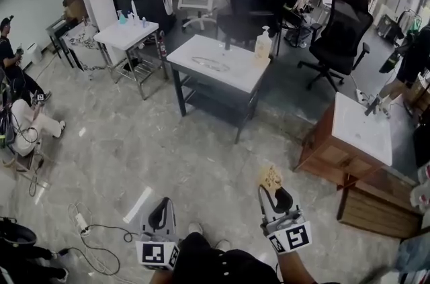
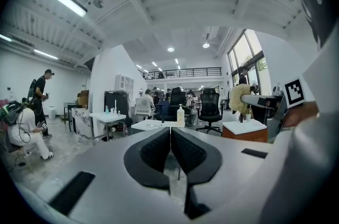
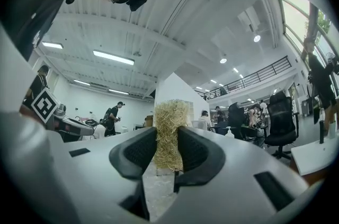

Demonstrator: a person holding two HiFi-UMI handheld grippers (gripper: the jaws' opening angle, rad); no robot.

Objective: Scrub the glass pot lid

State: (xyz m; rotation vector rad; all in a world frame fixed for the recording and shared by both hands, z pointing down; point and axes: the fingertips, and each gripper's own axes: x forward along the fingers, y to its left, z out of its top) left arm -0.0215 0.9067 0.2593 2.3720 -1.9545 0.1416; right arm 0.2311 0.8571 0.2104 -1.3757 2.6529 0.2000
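Two grippers held low, well apart from the white table [image 1: 236, 76] at 12 o'clock.
In the head view the left gripper [image 2: 170, 137] sits at 7 o'clock, its jaws pressed together with nothing between them. The right gripper [image 3: 167, 139], at 5 o'clock, is clamped on a straw-coloured scrubber [image 3: 170, 114] that sticks up past its jaws. The glass pot lid [image 1: 210, 64] lies flat on the table, at 8 o'clock of a soap bottle [image 1: 263, 45].

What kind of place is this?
Probably a large open-plan office or lab workspace: black office chairs, white-topped work tables on a stone-look floor, and a railed mezzanine at the back.
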